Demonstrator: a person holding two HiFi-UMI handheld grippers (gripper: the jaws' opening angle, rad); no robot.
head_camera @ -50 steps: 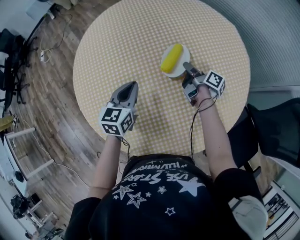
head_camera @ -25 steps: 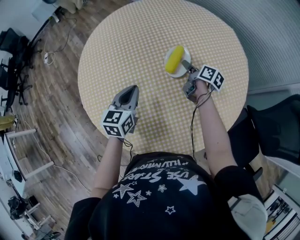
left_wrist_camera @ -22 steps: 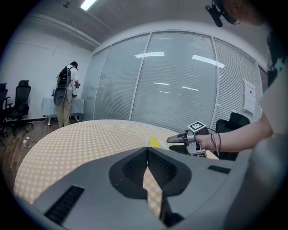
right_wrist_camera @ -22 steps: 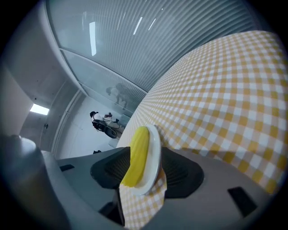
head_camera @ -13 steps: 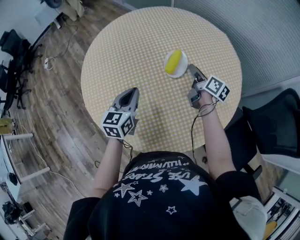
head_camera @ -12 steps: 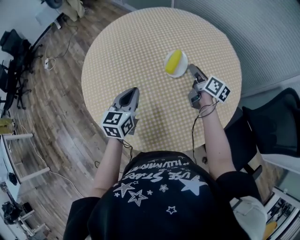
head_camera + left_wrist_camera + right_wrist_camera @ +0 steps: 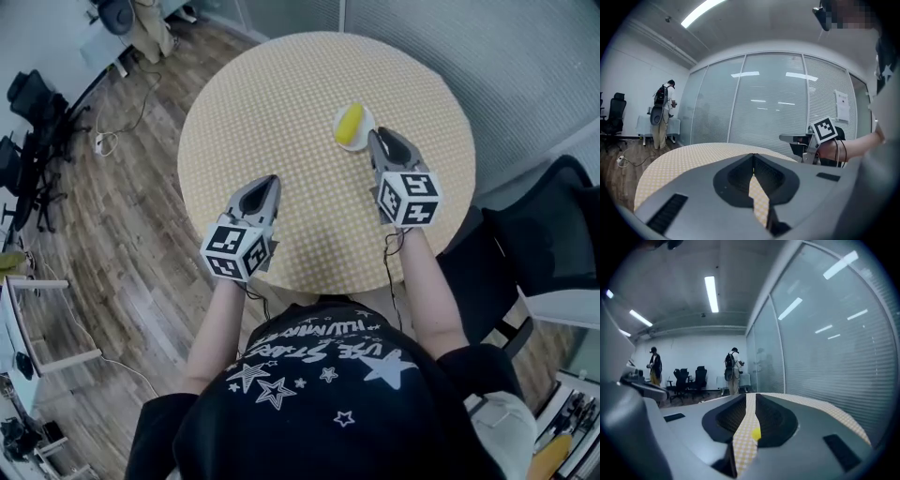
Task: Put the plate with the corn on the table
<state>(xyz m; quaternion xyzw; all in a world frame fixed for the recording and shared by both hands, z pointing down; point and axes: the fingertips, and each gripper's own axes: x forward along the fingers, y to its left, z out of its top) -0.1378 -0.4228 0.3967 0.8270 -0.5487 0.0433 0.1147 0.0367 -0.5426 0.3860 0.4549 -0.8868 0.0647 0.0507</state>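
Head view: a round tabletop (image 7: 281, 103) under a yellow checked cloth, standing on a wooden plank floor (image 7: 122, 187); black office chairs at the left edge (image 7: 28, 103) and another dark chair at the right (image 7: 553, 216), all well apart from the work; we see nothing on the cloth between the grippers and the plate. We mark the small round white plate (image 7: 339, 139) lying flat on the far right part of the tabletop, with the stubby yellow corn (image 7: 350, 124) on it.

Right gripper (image 7: 377, 138): its grey tapered tips appear just beside the plate's near right rim, without touching it; its jaws have just been closing and stand a narrow slit apart, with nothing between them. Right gripper view: through that slit we see checked cloth and, lower down, a small patch of the corn (image 7: 755, 432), beyond the jaws rather than within them; behind, a glass wall, chairs (image 7: 689, 378) and two standing persons (image 7: 732, 371).

Left gripper (image 7: 266, 182): it hovers over the near left part of the tabletop, well apart from the plate. Left gripper view: its jaws are pressed together at the tips and pinch nothing; a slatted glass partition (image 7: 768, 108) and a person with a backpack (image 7: 662, 115) lie beyond.
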